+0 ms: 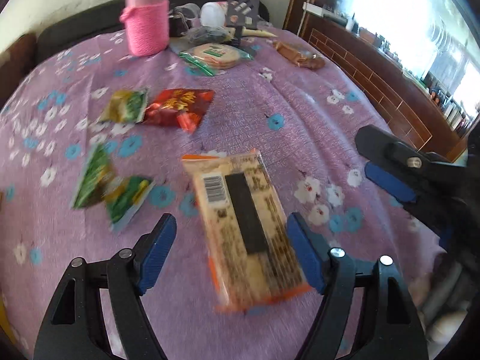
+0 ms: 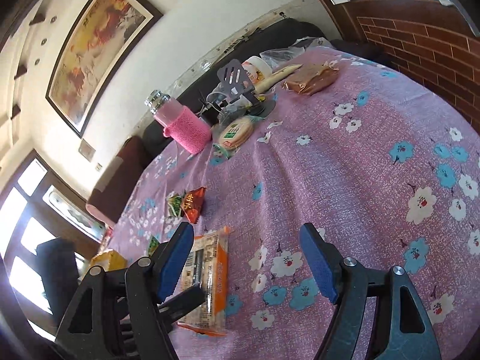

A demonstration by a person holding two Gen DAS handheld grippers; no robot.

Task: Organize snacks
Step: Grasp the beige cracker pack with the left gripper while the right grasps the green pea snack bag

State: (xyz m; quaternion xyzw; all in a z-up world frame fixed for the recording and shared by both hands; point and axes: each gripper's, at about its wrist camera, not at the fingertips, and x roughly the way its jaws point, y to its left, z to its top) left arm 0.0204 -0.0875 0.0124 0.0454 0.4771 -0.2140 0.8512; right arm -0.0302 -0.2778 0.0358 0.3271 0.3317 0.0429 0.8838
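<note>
A long orange-edged cracker pack (image 1: 244, 228) lies on the purple flowered cloth between the open fingers of my left gripper (image 1: 231, 225), untouched by either pad. It also shows in the right wrist view (image 2: 207, 279). A red packet (image 1: 180, 106) and a green-gold packet (image 1: 126, 106) lie side by side further back; both show in the right wrist view (image 2: 192, 202). Two green packets (image 1: 108, 187) lie at the left. My right gripper (image 2: 247, 258) is open and empty over bare cloth, right of the cracker pack; its finger (image 1: 390, 162) shows in the left wrist view.
At the back stand a pink knit-covered bottle (image 1: 147, 21), a round biscuit pack (image 1: 216, 55), a brown bag (image 1: 300, 55) and a clutter of jars and a phone stand (image 1: 240, 12). A brick-patterned wooden wall (image 1: 375, 69) runs along the right.
</note>
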